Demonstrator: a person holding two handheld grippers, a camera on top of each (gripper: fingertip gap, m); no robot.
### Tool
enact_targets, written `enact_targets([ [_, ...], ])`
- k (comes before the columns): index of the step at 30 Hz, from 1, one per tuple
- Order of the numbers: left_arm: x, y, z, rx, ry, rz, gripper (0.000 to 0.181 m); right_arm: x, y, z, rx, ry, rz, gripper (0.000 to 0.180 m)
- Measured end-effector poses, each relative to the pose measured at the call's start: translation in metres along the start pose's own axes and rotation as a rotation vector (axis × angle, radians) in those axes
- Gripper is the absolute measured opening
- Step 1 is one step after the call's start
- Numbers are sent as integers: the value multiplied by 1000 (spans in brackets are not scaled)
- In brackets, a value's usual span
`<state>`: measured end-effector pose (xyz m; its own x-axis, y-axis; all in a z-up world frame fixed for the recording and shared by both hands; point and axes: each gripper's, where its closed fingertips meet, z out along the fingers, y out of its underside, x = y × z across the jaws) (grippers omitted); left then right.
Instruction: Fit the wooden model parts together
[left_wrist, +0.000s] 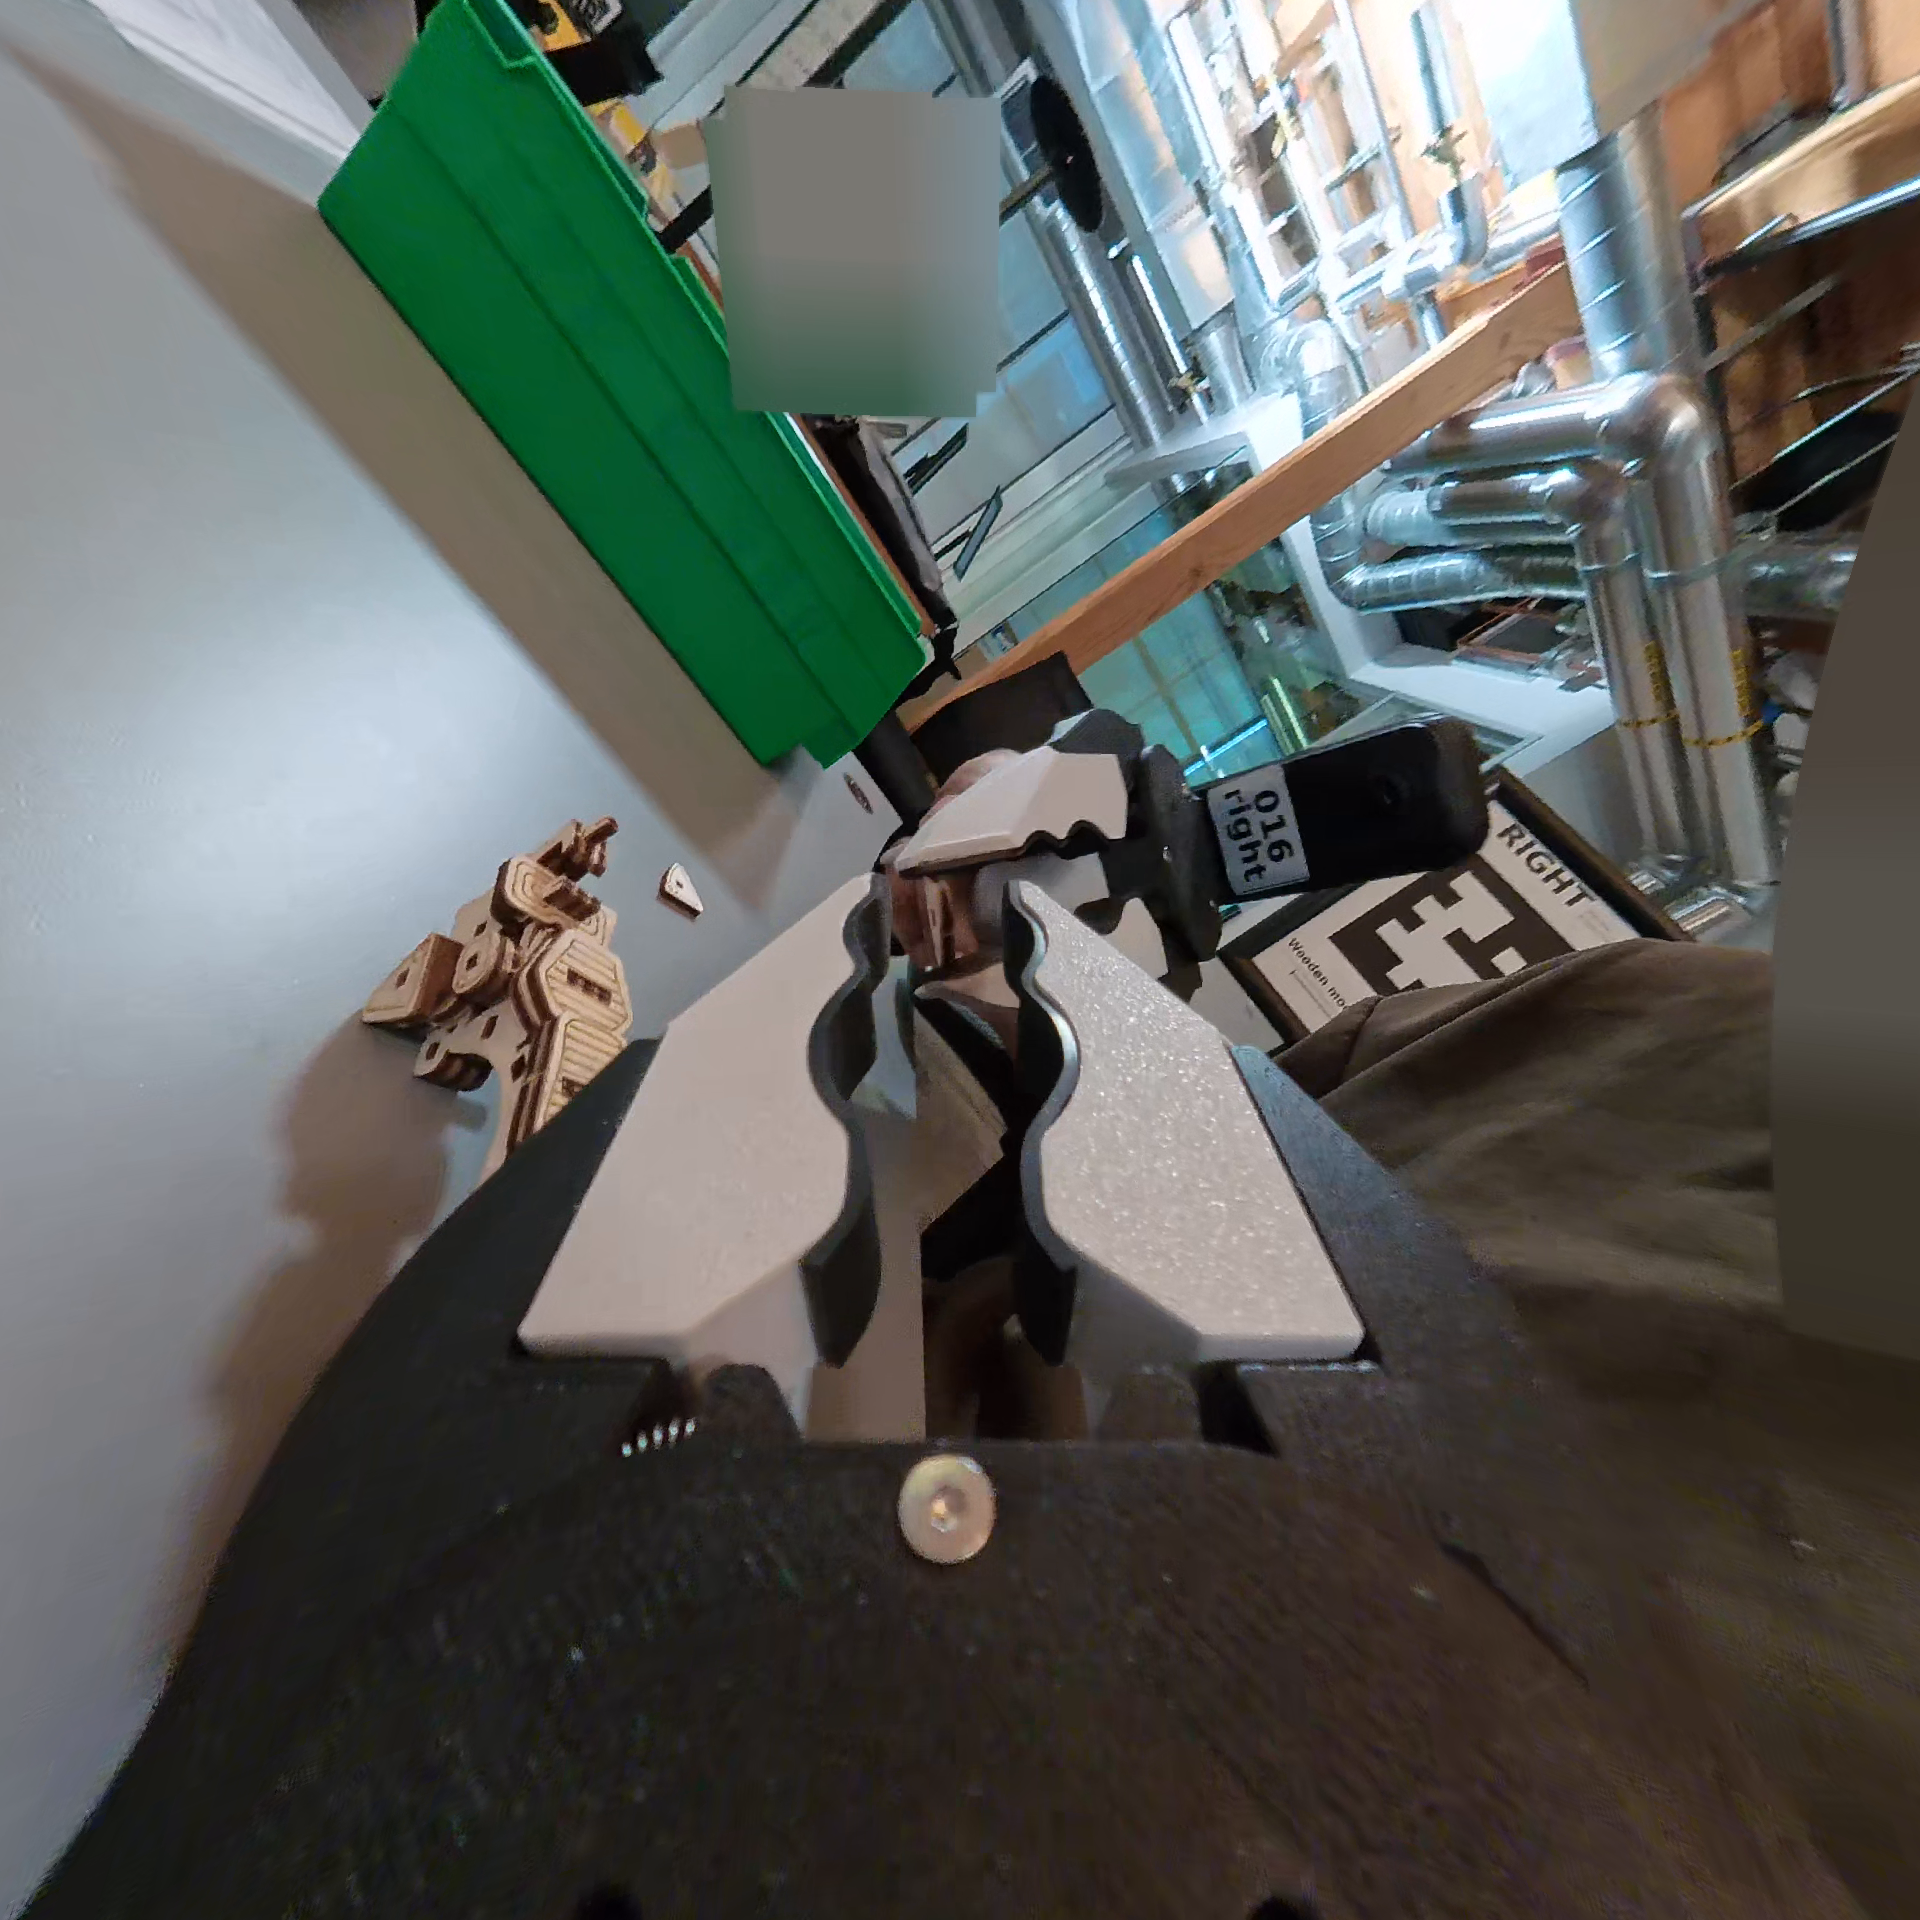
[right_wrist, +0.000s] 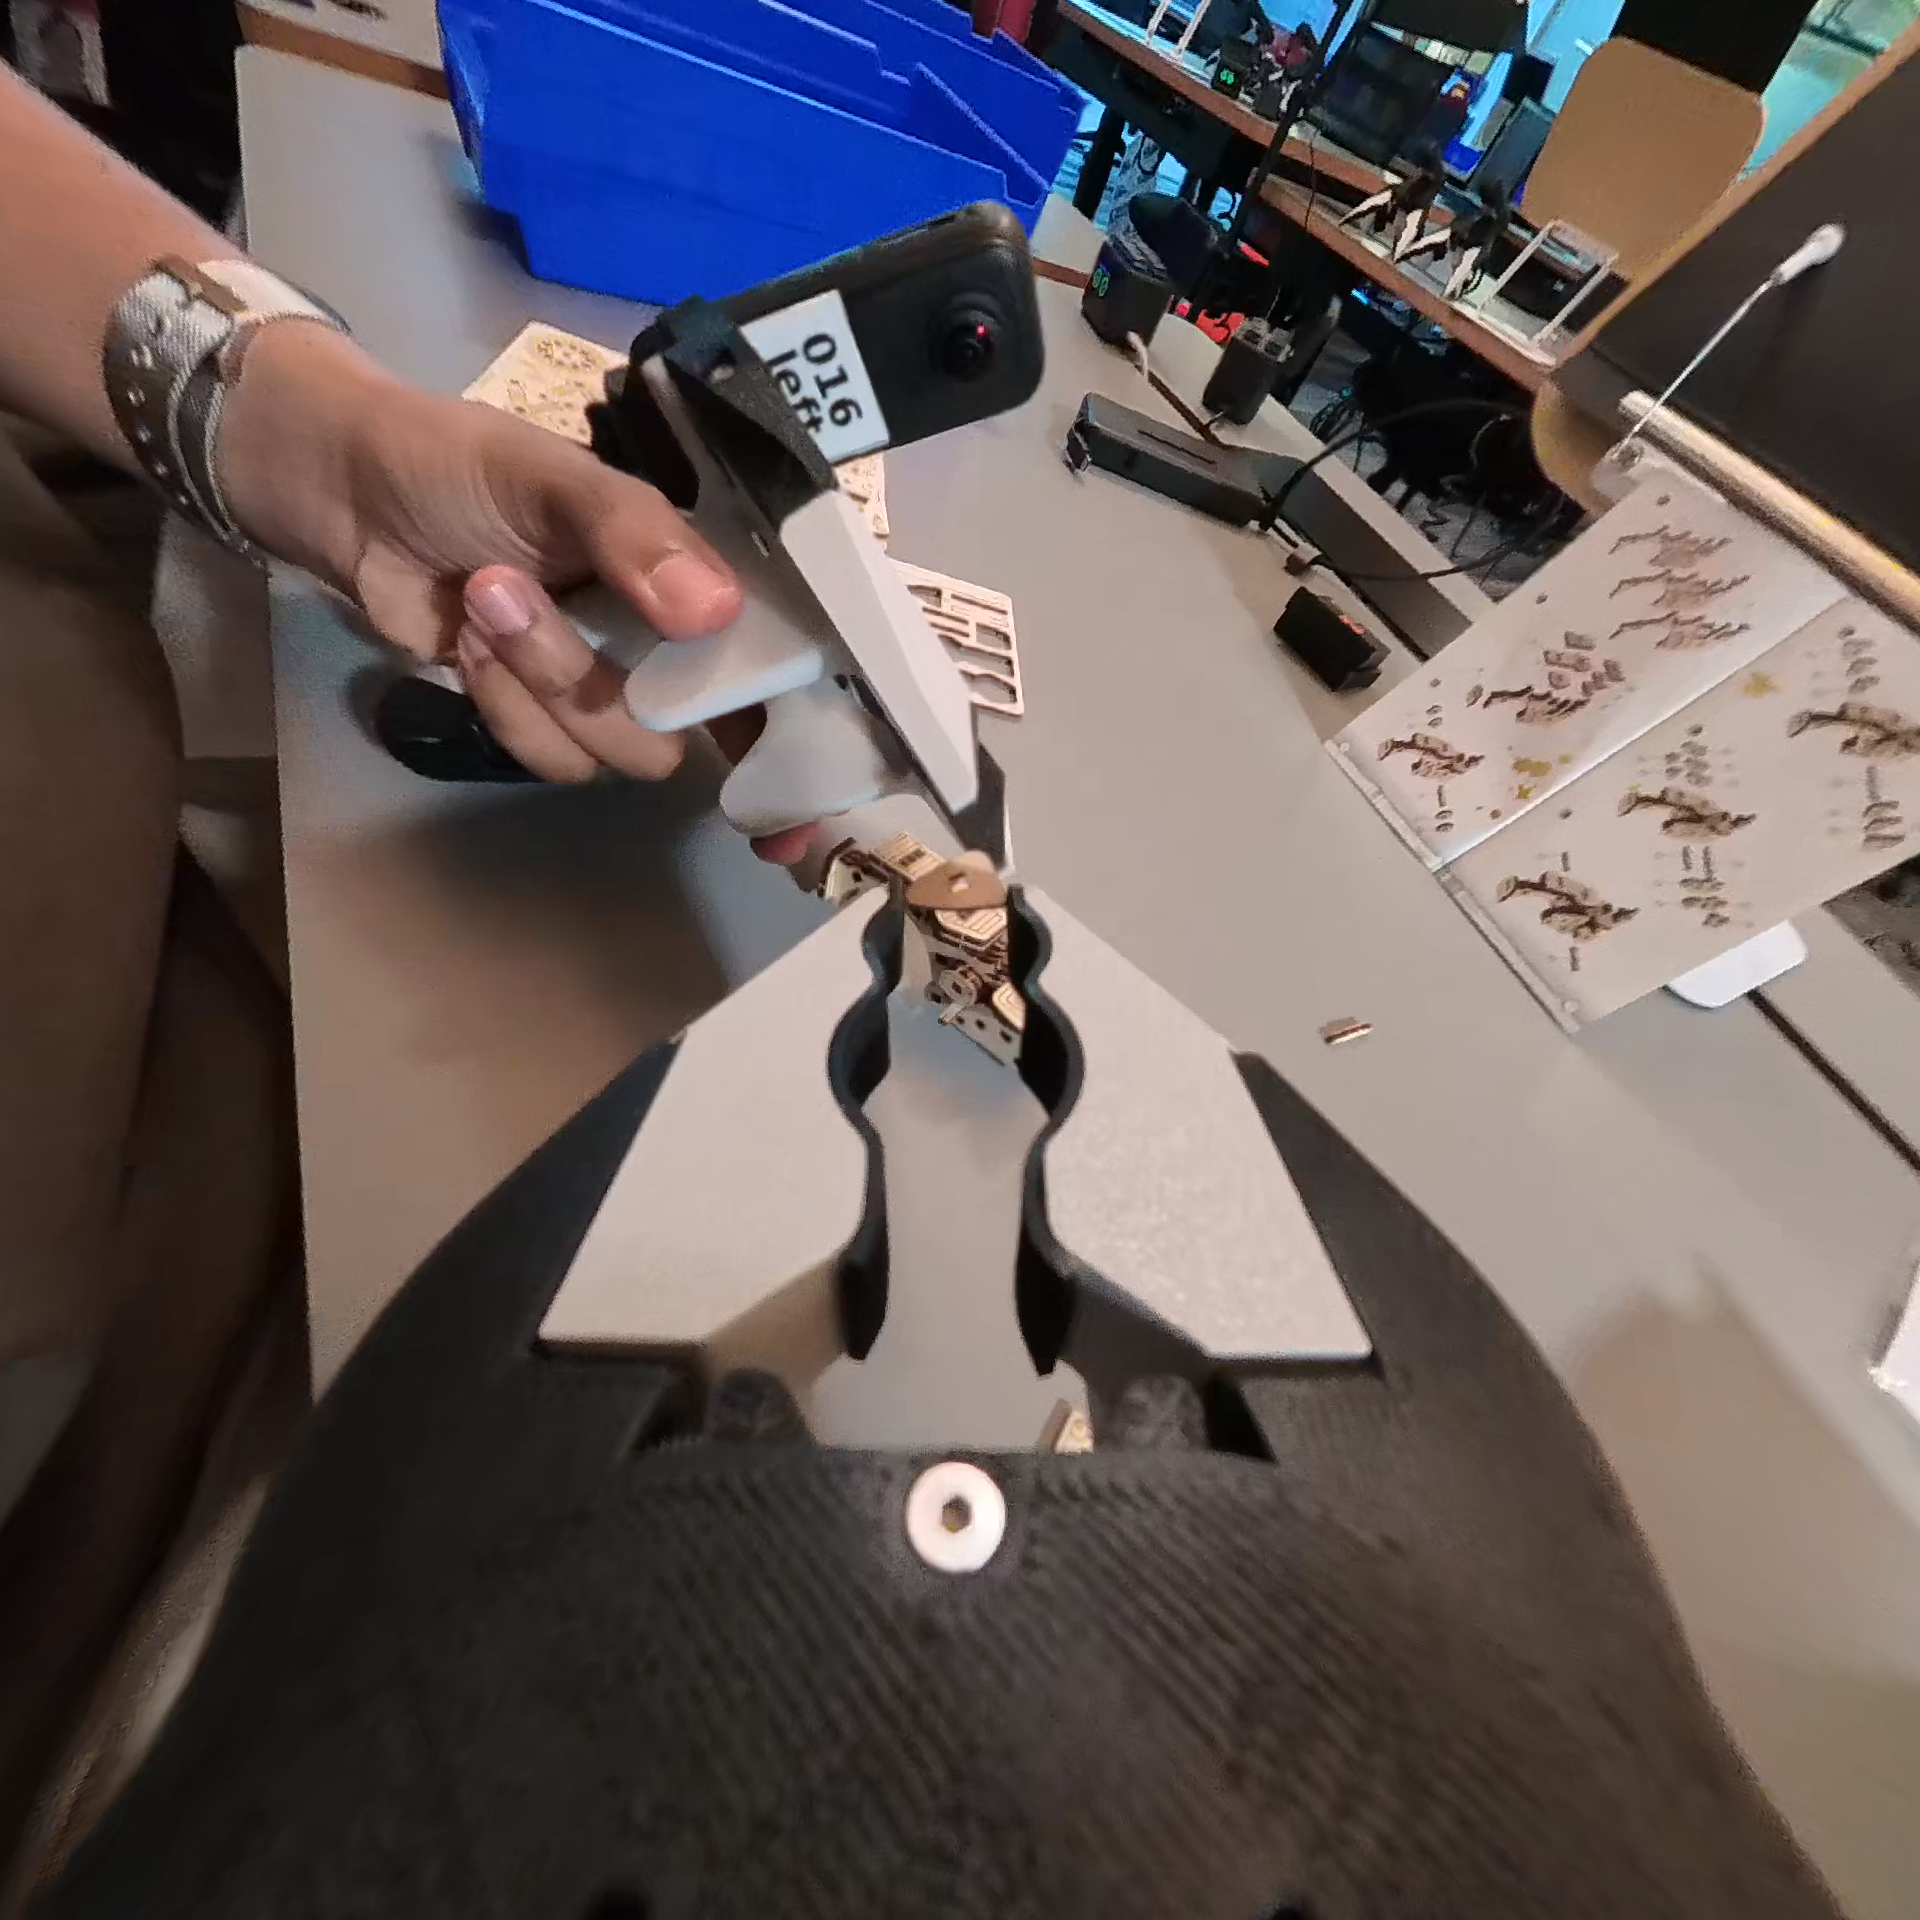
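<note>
My left gripper (left_wrist: 948, 904) is shut on a small brown wooden part (left_wrist: 935, 927) held above the grey table (left_wrist: 208, 675). My right gripper (right_wrist: 954, 914) is shut on a pale wooden sub-assembly (right_wrist: 966, 961) with a flat tan piece on top. The two grippers meet tip to tip and the held parts touch. The right gripper (left_wrist: 997, 831) also shows just beyond the left one's fingertips. The left gripper (right_wrist: 935, 769), held by a hand (right_wrist: 436, 540), comes down from the upper left. A larger part-built wooden model (left_wrist: 520, 997) lies on the table to the left.
A small triangular wooden piece (left_wrist: 681, 890) lies near the model and another loose piece (right_wrist: 1345, 1031) lies to the right. A green bin (left_wrist: 623, 416), a blue bin (right_wrist: 727, 135), wooden part sheets (right_wrist: 966, 644), instruction pages (right_wrist: 1662, 748) and black devices (right_wrist: 1174, 457) ring the work area. Left and right tips are no more than a few centimetres apart.
</note>
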<state>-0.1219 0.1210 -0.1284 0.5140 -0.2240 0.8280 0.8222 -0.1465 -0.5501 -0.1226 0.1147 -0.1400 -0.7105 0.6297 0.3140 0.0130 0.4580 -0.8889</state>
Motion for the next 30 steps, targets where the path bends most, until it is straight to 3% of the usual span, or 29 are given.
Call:
enact_targets([
  [1,-1,2,0,-9,-8,4,18,-1,0,1,-3,3,-23,17],
  [5,1,7,-4,-20,-5,9,0,-5,-5,5,7,-12,-78,17],
  [30,2,-2,-51,157,-79,-12,0,-16,-28,45,87,-175,-68,18],
])
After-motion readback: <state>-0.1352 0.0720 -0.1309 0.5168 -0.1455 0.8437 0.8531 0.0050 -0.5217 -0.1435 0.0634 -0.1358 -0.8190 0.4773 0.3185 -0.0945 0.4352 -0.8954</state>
